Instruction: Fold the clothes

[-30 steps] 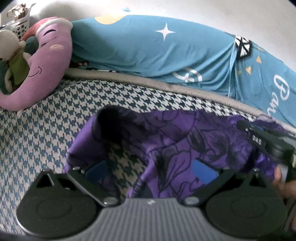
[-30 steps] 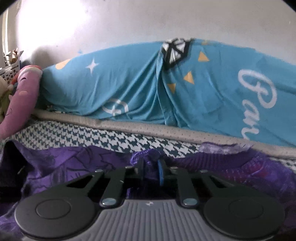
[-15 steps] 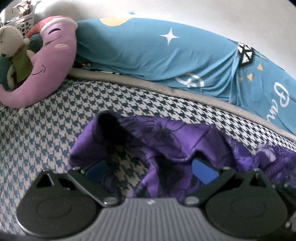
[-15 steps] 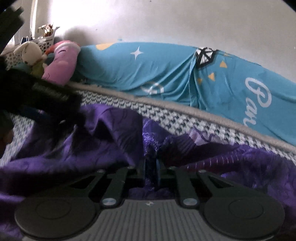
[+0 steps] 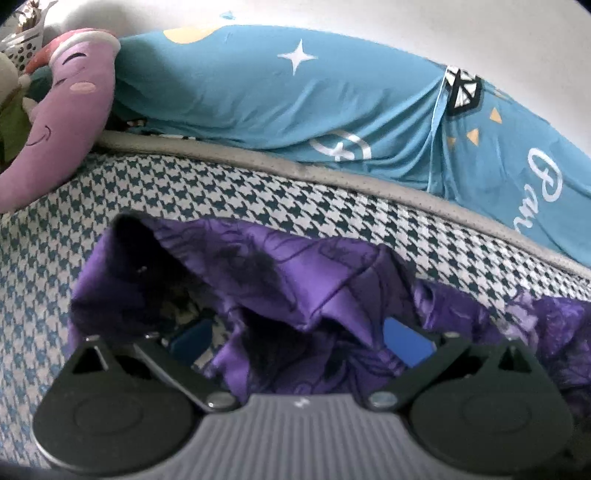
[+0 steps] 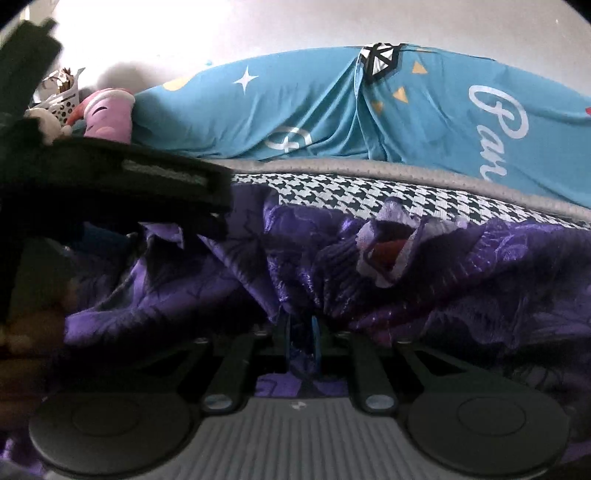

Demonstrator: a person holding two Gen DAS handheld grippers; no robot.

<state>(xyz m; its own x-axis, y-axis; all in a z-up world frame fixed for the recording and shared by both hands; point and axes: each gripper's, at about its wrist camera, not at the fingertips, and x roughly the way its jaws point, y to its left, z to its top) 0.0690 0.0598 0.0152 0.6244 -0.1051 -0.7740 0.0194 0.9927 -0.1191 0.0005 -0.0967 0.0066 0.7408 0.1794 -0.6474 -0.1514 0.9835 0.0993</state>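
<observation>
- You're in a home bedroom, working on a bed with a blue-and-white houndstooth mattress cover [image 5: 229, 199].
- A teal star-printed quilt [image 5: 280, 96] lies bunched against the white wall [image 6: 295, 26].
- A purple smiling plush pillow [image 5: 70, 122] rests beside it.

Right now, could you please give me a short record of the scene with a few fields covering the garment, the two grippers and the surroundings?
garment: purple garment, crumpled on the houndstooth bed cover
right gripper: shut on a fold of the purple garment
left gripper: fingers apart, cloth bunched between them, not pinched
behind: blue bedding with a white star, along the wall
far left: purple plush
fold status: not yet folded flat
</observation>
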